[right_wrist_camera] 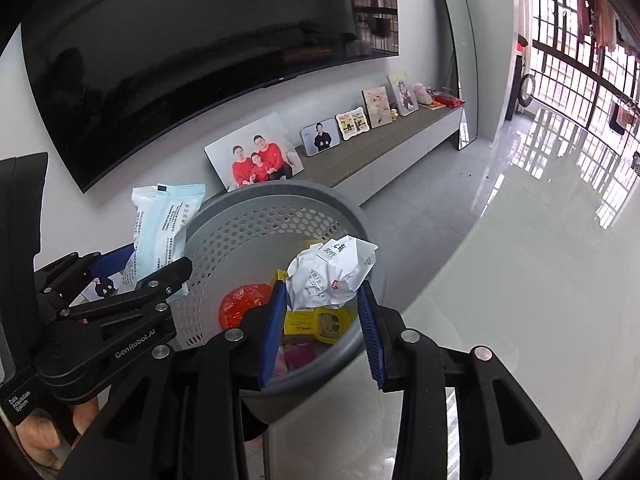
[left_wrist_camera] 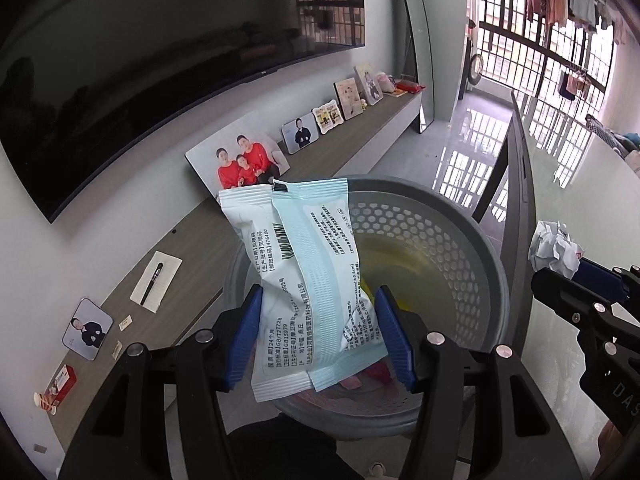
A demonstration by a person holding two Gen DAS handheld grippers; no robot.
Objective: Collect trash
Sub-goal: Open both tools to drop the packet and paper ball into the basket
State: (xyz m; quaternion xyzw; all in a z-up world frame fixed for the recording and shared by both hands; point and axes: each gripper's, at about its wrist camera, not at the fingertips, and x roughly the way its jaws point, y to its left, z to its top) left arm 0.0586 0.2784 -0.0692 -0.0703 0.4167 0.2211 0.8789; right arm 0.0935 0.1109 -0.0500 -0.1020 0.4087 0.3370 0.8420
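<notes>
My left gripper [left_wrist_camera: 318,336] is shut on a light blue and white plastic wrapper [left_wrist_camera: 304,276] and holds it upright over the near rim of a grey perforated waste basket [left_wrist_camera: 460,248]. The wrapper also shows in the right wrist view [right_wrist_camera: 160,236], left of the basket [right_wrist_camera: 240,232]. My right gripper [right_wrist_camera: 324,320] is shut on a crumpled white paper ball [right_wrist_camera: 332,272] above the basket's opening. The paper ball shows at the right in the left wrist view [left_wrist_camera: 554,246]. Red, yellow and pink trash [right_wrist_camera: 312,322] lies inside the basket.
A glossy white table [right_wrist_camera: 520,320] lies to the right, the basket at its edge. A low TV bench [left_wrist_camera: 224,236] along the wall carries photo frames [left_wrist_camera: 240,164], a pen on paper [left_wrist_camera: 154,282] and small boxes. A dark TV [left_wrist_camera: 140,60] hangs above it.
</notes>
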